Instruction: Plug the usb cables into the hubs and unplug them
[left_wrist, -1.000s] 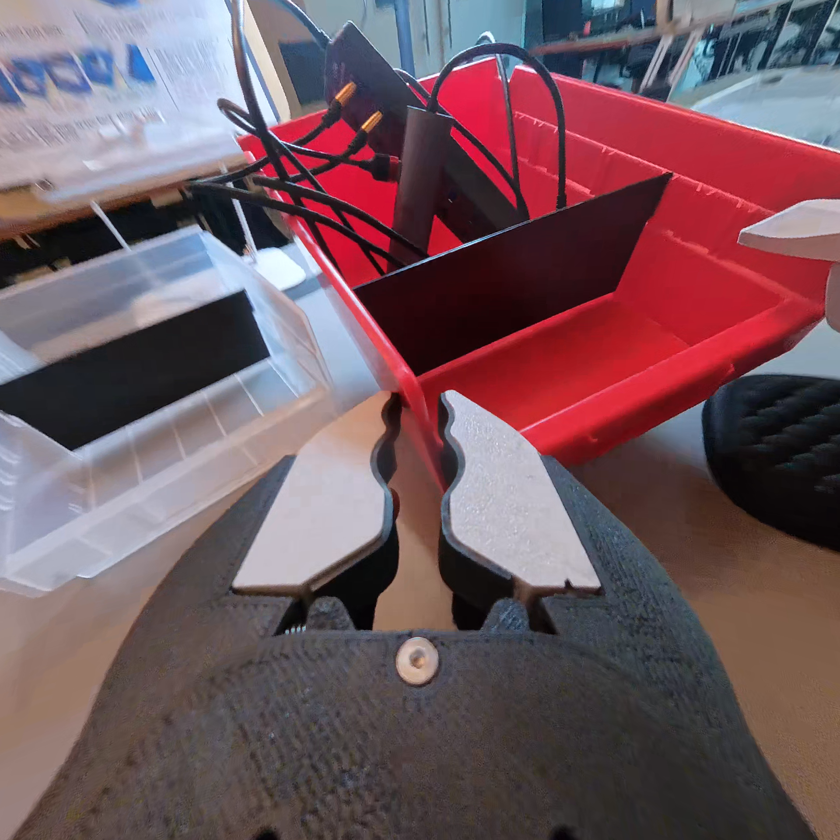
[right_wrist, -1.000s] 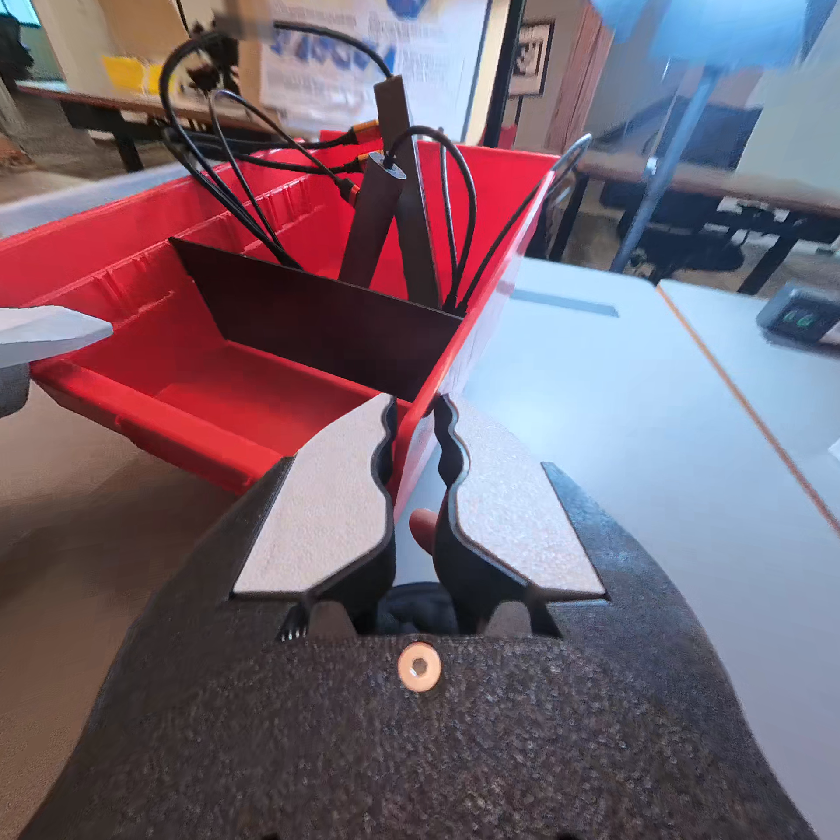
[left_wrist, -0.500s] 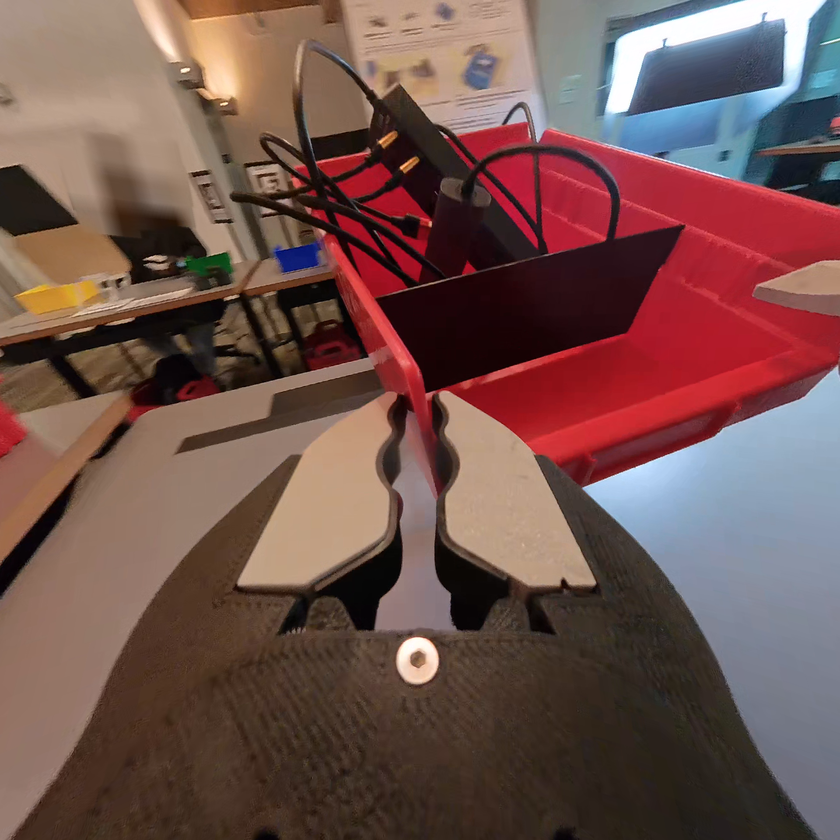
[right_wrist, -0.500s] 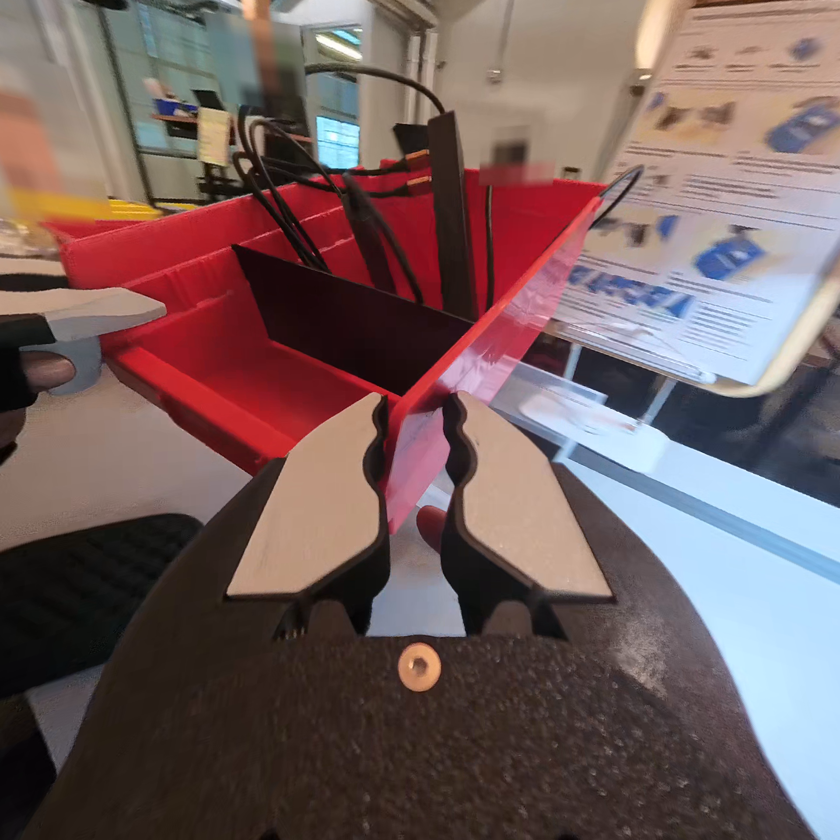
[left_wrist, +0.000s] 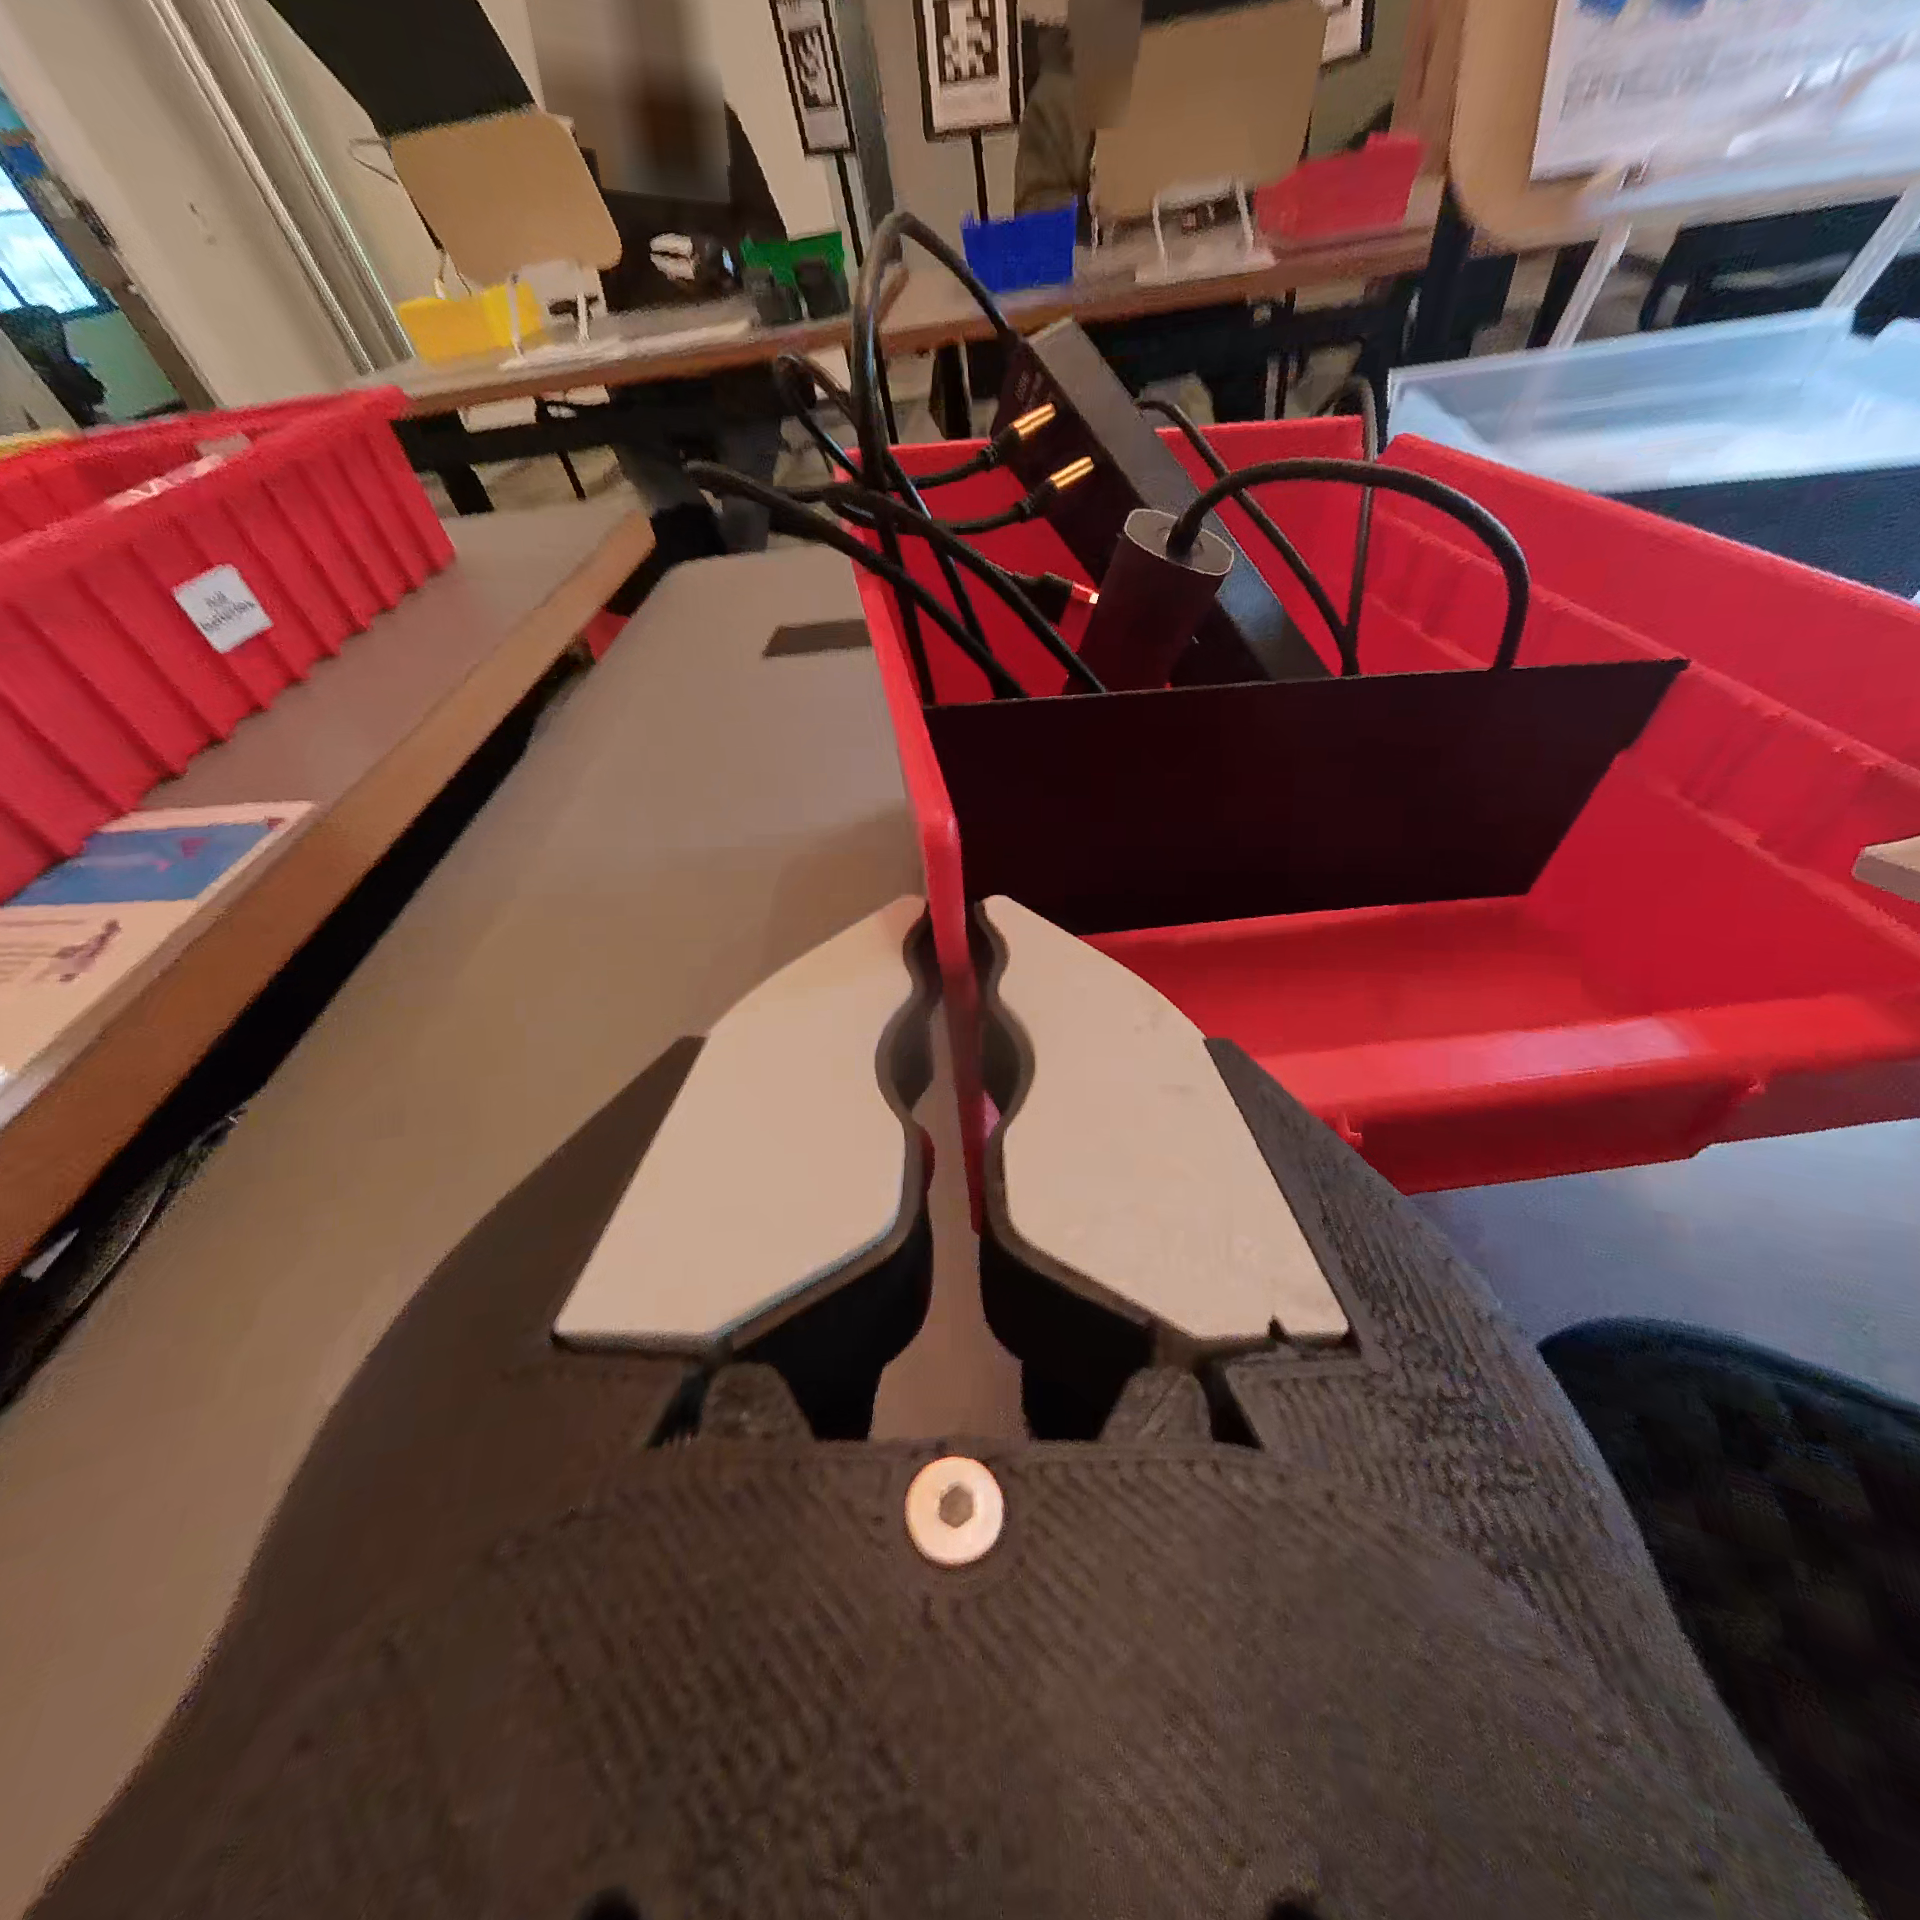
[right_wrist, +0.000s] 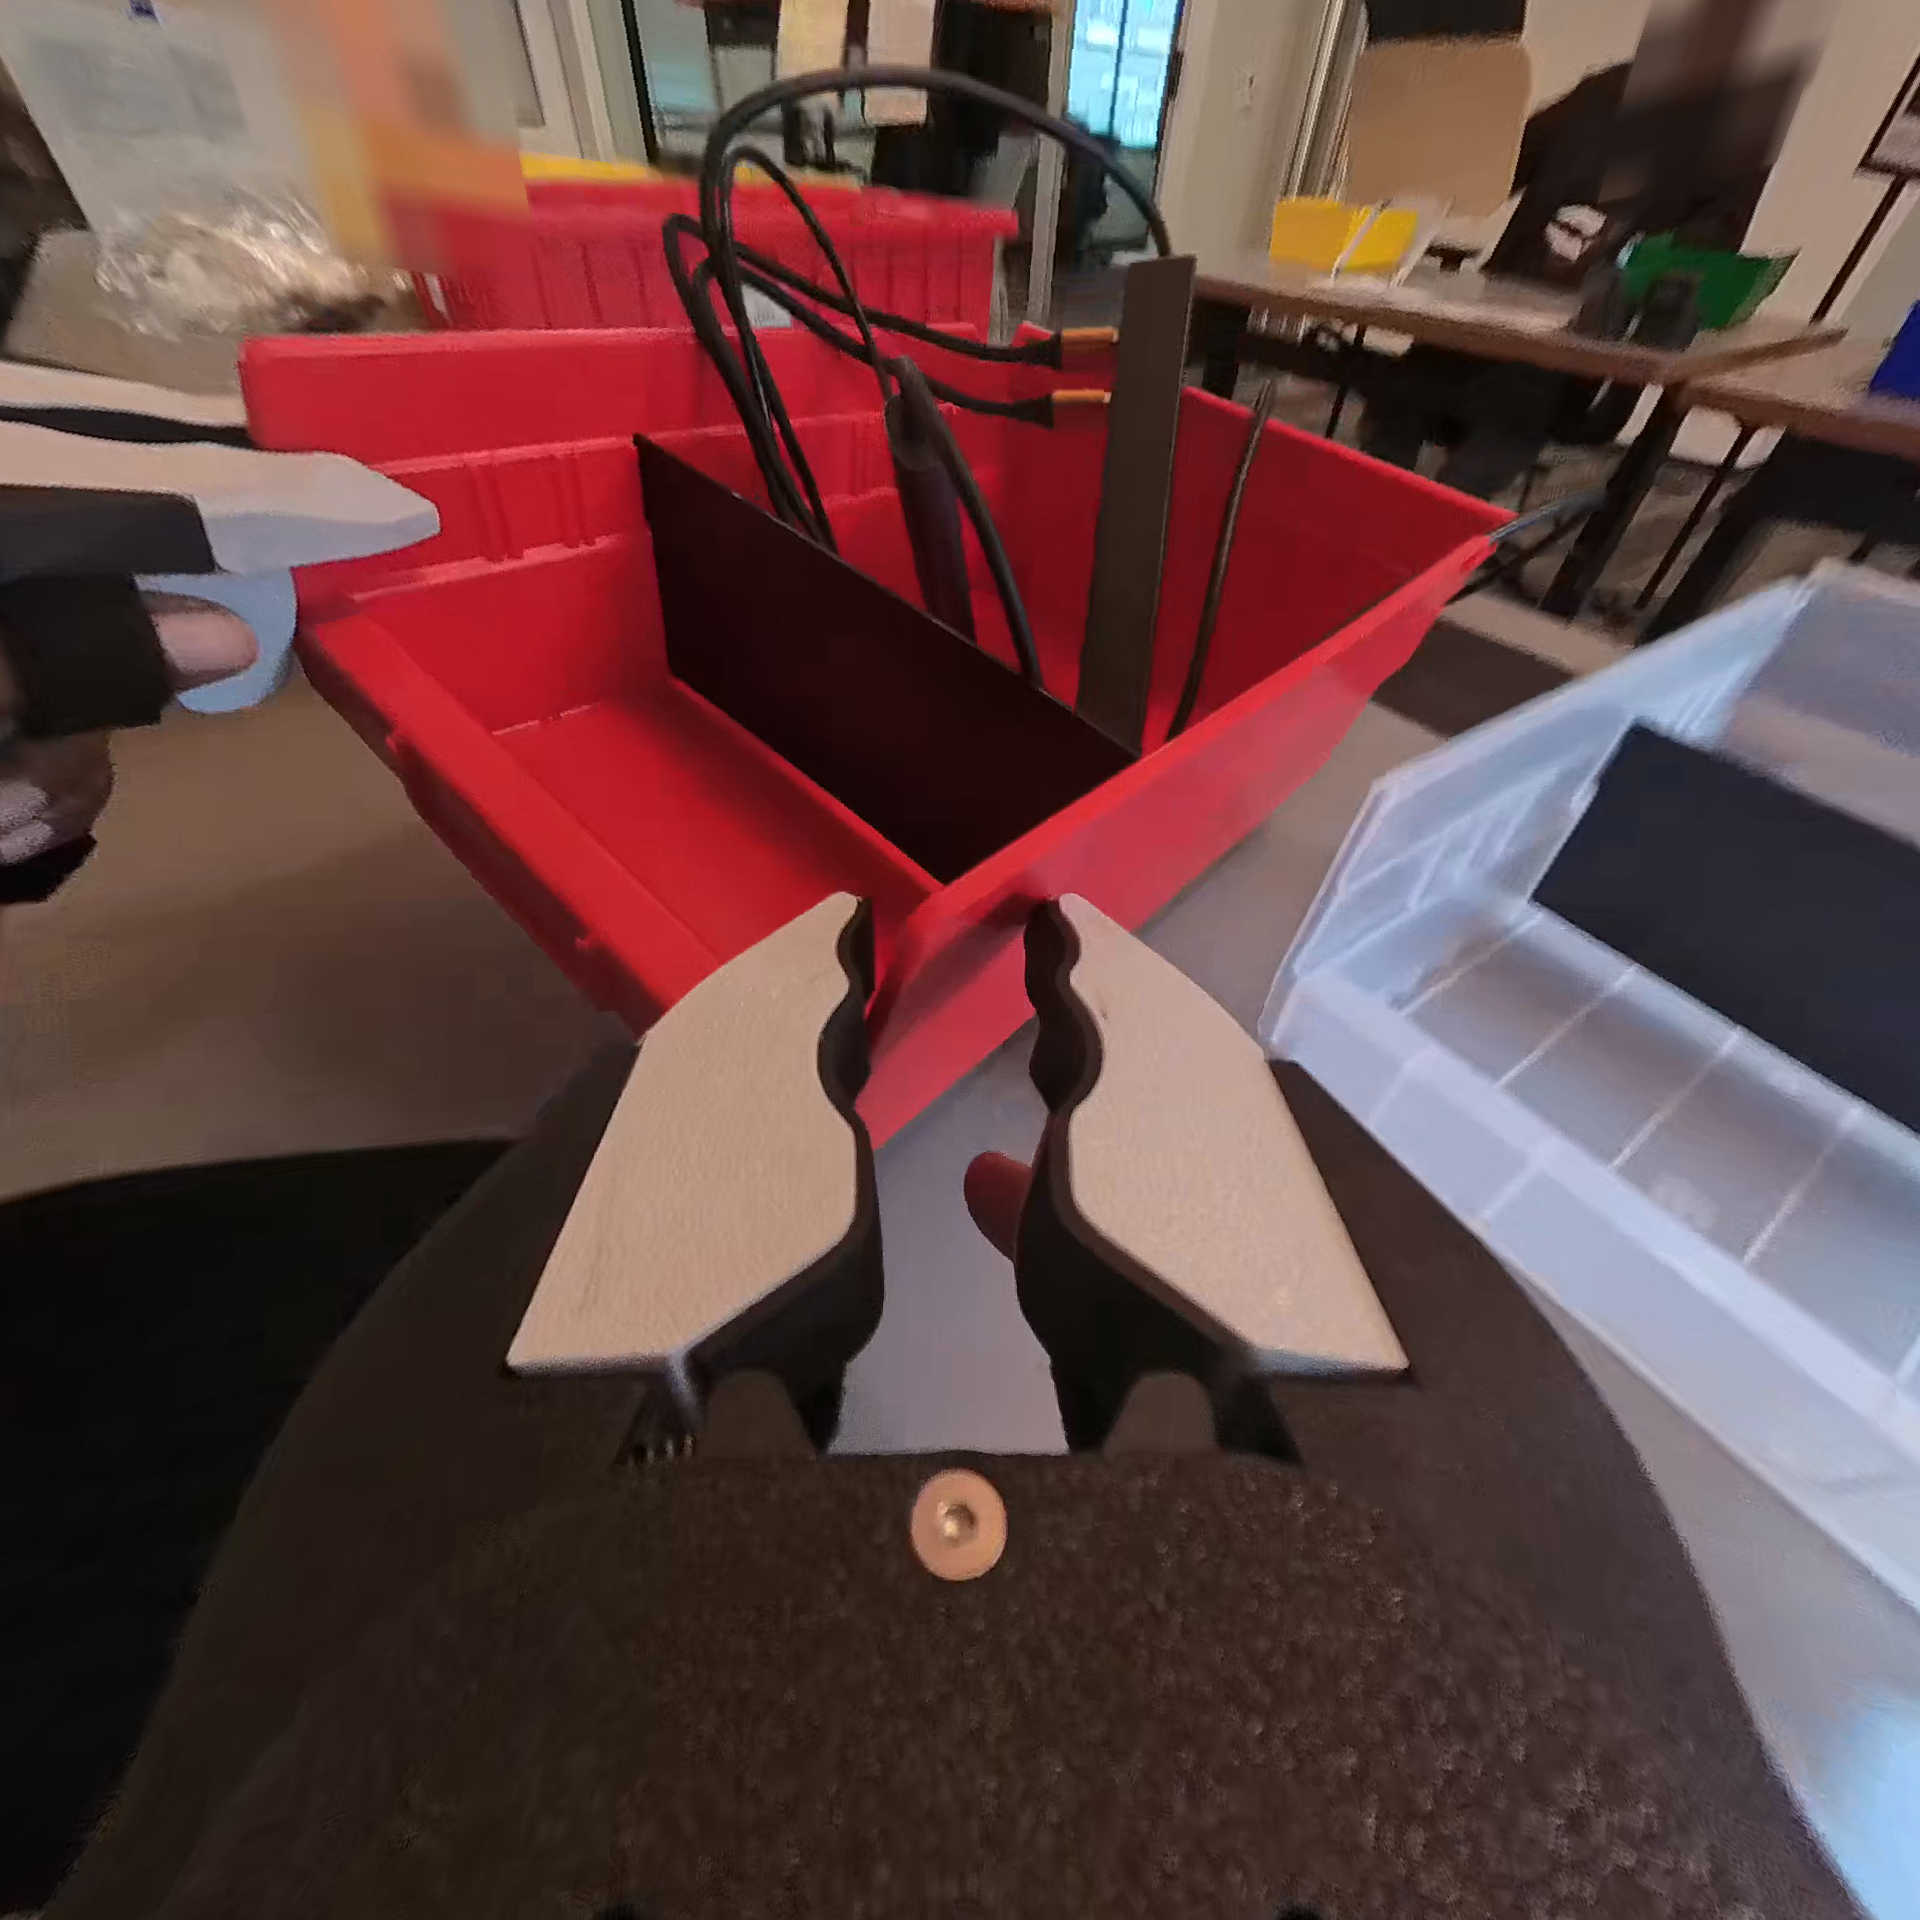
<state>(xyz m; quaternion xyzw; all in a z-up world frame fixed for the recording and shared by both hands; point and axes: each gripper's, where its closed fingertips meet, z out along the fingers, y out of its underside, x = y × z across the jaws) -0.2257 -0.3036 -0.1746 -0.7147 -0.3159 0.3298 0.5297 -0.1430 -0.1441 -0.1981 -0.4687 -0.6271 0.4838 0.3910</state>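
Your left gripper (left_wrist: 951, 935) is clamped on the left side wall of the red bin (left_wrist: 1558, 1049), its two fingers pressed flat against the thin rim. Your right gripper (right_wrist: 945, 920) straddles the bin's opposite wall with a gap on either side, so its jaws stand apart. The bin runs lengthwise away from you, and a black divider (left_wrist: 1278, 790) splits it crosswise. In the far compartment a long flat black hub (right_wrist: 1138, 488) stands nearly upright on end, and a shorter dark hub (left_wrist: 1148, 597) leans beside it, top end tilted toward you. Black usb cables (left_wrist: 914, 499) loop above them, two with gold plugs seated in the tall hub's side. Compared with half a second ago, the room behind has swung sideways, and your right gripper has loosened from the wall it was pinching.
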